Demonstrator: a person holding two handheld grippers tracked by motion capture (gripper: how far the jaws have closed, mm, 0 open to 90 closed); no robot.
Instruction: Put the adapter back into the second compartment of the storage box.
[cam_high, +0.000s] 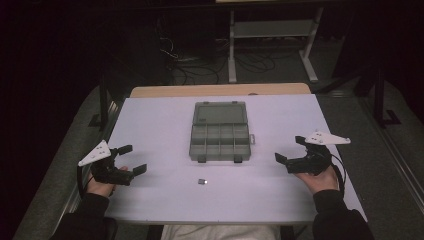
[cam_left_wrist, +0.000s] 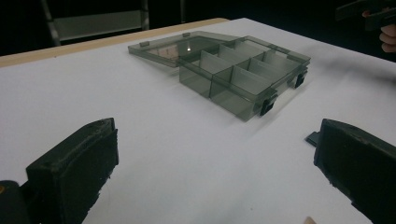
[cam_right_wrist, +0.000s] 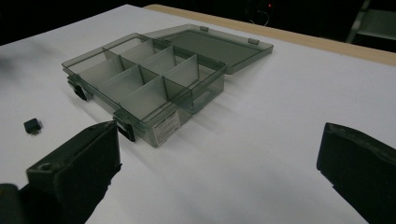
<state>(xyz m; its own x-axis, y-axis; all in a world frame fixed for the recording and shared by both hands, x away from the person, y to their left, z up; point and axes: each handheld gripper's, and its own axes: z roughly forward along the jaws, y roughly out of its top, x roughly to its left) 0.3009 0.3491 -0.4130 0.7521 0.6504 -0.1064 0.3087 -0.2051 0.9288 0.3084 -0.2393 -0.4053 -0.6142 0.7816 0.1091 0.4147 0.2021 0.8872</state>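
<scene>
Covering most of the high view, the white table (cam_high: 165, 125) carried a grey compartment box (cam_high: 219, 141) at the centre of the frame, its lid (cam_high: 220, 113) lying open and flat toward the top. Every compartment that could be seen looked empty, so the sorting seemed not yet begun. At the lower left the left gripper (cam_high: 129, 159) and at the lower right the right gripper (cam_high: 290, 149) both stood with jaws spread wide, holding nothing, each well apart from the box. A small dark part (cam_high: 202, 181) lay loose below the box, between the grippers, probably waiting to be picked up and dropped in. What the part was stayed too small to tell, and the room behind was dark.
</scene>
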